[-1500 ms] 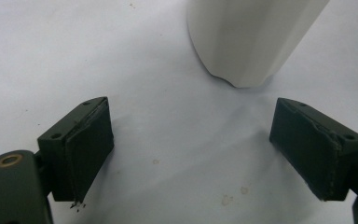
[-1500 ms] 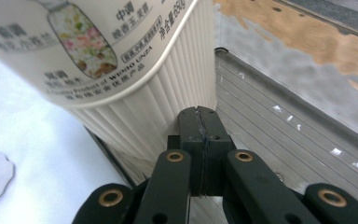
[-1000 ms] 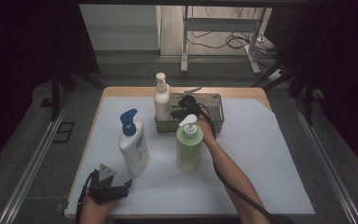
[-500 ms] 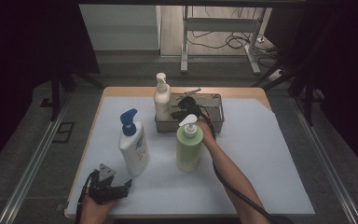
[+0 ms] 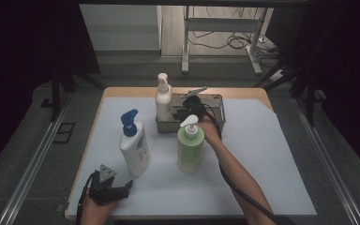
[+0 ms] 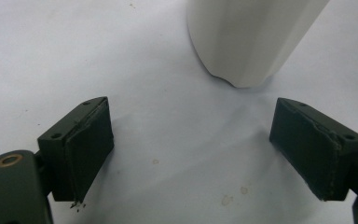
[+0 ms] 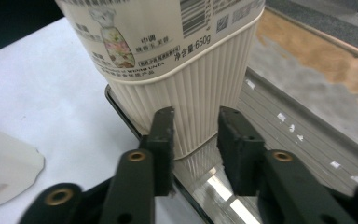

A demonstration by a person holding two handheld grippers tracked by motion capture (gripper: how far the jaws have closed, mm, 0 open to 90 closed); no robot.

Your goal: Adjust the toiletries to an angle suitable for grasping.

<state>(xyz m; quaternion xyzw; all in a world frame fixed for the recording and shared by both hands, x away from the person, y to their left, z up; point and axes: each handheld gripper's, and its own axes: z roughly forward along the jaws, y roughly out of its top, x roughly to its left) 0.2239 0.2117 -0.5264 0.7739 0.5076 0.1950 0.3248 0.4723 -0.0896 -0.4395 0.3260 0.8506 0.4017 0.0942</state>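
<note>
We hover our right gripper (image 7: 195, 140), jaws narrow and empty, by the cream bottle (image 7: 177, 60) standing in the tray (image 7: 270, 126), presumably just set there, while our left gripper (image 6: 209, 149) rests wide-jawed on the bench (image 6: 51, 56).

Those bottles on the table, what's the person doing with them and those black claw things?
A person holds a claw in each hand at a table with a white sheet on it. The right claw reaches to a cream bottle standing in a metal tray; its jaws are close together right in front of the bottle, gripping nothing. The left claw rests wide open near the table's front edge. A white bottle with a blue pump and a green bottle stand on the sheet.
</note>
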